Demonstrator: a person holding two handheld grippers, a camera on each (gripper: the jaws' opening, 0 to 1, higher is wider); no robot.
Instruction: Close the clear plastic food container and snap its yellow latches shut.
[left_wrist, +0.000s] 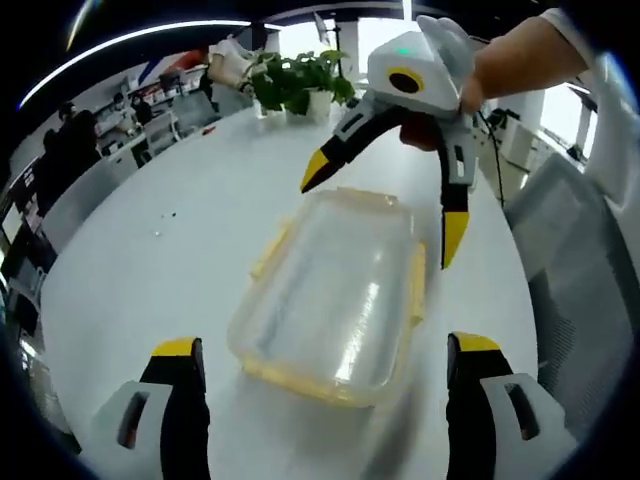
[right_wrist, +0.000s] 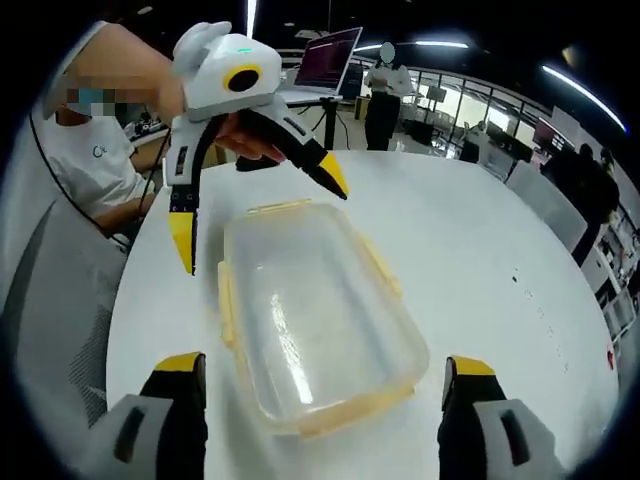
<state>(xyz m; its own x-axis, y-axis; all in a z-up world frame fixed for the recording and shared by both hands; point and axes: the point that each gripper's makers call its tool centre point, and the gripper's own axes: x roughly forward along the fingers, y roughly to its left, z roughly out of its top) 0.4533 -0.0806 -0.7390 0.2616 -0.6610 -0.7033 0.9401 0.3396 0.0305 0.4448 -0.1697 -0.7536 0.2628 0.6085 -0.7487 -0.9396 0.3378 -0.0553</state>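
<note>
A clear plastic container (left_wrist: 330, 290) (right_wrist: 315, 320) lies on the white round table (left_wrist: 150, 260) (right_wrist: 500, 260) with its lid resting on top. Yellow latches (left_wrist: 417, 285) (right_wrist: 225, 300) stick out along its sides and ends. My left gripper (left_wrist: 325, 350) is open, its yellow-tipped jaws straddling the near end of the box; from the other side it appears as the left gripper (right_wrist: 258, 212), hovering over the far end. My right gripper (right_wrist: 322, 365) is also open, spanning the opposite end, and shows as the right gripper (left_wrist: 385, 205) held by a hand. Neither holds anything.
A potted plant (left_wrist: 300, 85) stands at the table's far side. A grey chair (left_wrist: 585, 260) sits just off the table edge. A laptop (right_wrist: 325, 60) is on a desk behind, and a person in a white shirt (right_wrist: 90, 150) sits close by. Several people stand in the background.
</note>
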